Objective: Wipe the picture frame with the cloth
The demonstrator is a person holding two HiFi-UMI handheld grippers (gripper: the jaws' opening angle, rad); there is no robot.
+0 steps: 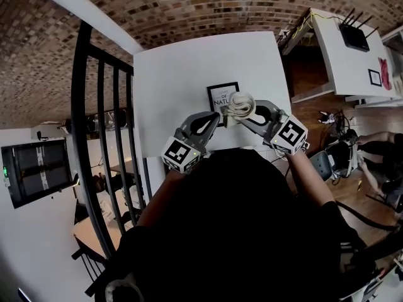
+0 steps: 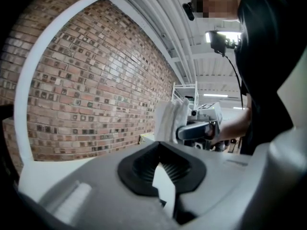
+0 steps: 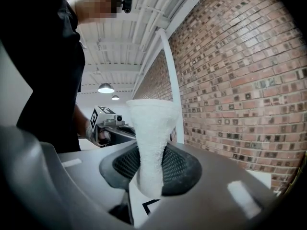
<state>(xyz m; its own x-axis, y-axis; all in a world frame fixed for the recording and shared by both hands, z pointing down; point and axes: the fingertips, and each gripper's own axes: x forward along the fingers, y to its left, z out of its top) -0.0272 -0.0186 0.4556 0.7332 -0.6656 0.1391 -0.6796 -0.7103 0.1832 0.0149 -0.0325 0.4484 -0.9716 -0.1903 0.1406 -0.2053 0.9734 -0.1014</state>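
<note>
Right claw (image 1: 247, 113) clamped on bunched cloth (image 1: 240, 104), poised over picture frame (image 1: 220, 93) edge, likely for wiping | left claw (image 1: 216, 116) closed, empty, tips near frame corner, perhaps steadying | frame lies on white table (image 1: 182, 74)

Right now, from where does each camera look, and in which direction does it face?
Head view: on the person's head, facing steeply down at table, picture frame, cloth; arms, left gripper, right gripper show.
Left gripper view: rides the left gripper, facing the right gripper and brick wall; own jaws show.
Right gripper view: rides the right gripper, facing the left gripper; jaws shut on cloth.
Shared: all three show the cloth.
</note>
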